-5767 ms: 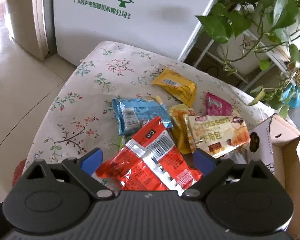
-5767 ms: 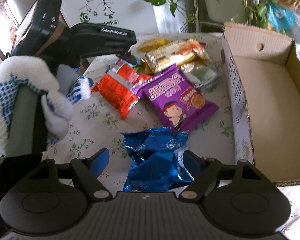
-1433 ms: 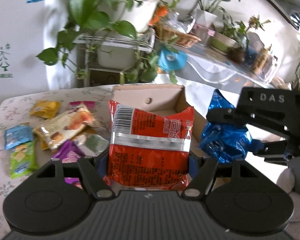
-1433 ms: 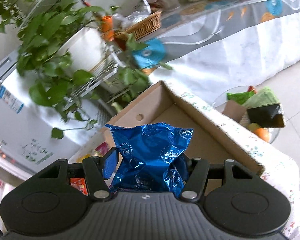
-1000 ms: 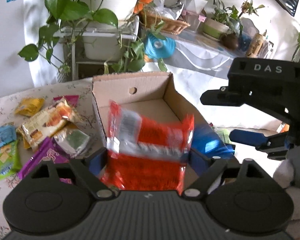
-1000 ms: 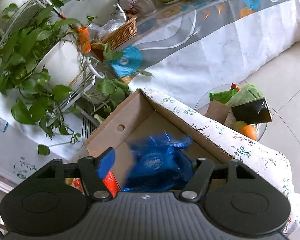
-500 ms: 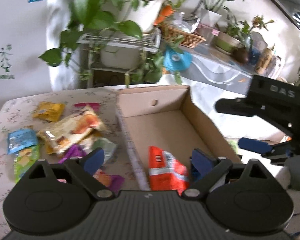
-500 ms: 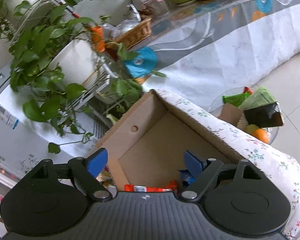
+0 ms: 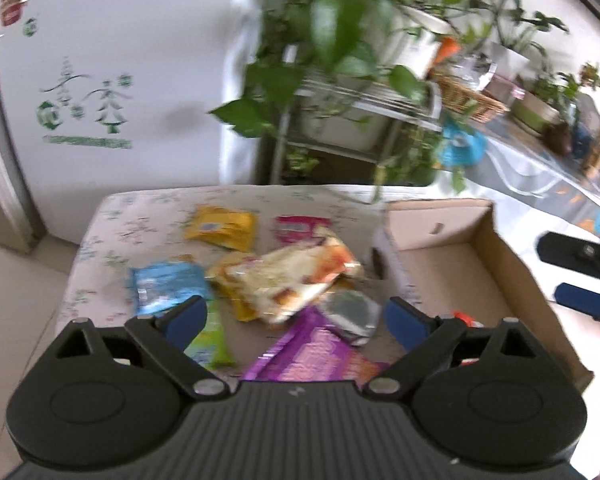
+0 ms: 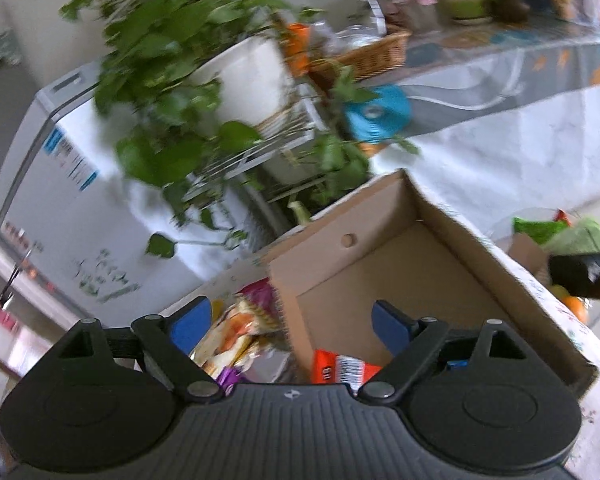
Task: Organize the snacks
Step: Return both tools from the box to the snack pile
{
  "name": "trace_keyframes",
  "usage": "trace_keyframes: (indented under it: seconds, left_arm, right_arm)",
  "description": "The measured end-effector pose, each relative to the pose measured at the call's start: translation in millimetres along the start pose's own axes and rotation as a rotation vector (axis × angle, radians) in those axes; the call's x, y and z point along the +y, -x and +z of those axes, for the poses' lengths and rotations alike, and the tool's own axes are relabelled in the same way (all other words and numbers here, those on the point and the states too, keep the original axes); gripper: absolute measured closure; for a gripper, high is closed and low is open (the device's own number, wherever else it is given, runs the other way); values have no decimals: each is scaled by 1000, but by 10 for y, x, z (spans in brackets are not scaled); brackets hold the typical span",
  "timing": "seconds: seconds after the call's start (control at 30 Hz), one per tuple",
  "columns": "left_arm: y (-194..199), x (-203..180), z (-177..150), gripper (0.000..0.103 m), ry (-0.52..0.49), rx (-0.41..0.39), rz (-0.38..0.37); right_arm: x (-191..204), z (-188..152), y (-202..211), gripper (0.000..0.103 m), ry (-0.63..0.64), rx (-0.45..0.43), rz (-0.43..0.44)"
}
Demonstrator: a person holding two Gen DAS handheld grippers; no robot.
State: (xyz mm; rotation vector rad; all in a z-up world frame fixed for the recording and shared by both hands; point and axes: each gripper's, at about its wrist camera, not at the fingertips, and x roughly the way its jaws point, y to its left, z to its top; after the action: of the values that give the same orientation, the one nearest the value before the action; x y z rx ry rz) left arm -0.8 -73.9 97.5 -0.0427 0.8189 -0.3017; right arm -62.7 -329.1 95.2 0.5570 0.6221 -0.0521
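With both sets of fingers spread wide and empty, the left gripper point(image 9: 296, 316) hung nearer the purple packet point(image 9: 312, 352) lying just below it on the bench point(image 9: 112, 232), left of the cardboard box point(image 9: 500, 256).

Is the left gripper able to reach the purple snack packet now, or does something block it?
Probably yes. The left gripper is open and empty, and the purple snack packet lies uncovered on the table just ahead of its fingers, beside the cardboard box.

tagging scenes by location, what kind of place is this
Most likely a home living or dining area: a white fridge, leafy potted plants on a rack, and a small table with a floral cloth holding snack packets.
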Motion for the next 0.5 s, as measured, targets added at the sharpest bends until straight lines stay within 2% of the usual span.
trace_keyframes:
  seconds: [0.17, 0.3, 0.5]
  left_arm:
    - [-72, 379, 38, 5, 79, 39, 34]
    - [-176, 700, 50, 5, 122, 70, 104]
    - [-399, 993, 10, 5, 176, 128, 140]
  right_arm:
    - [196, -90, -97, 11, 106, 31, 69]
    - [356, -194, -212, 11, 193, 73, 121]
    - [558, -423, -469, 10, 315, 159, 152]
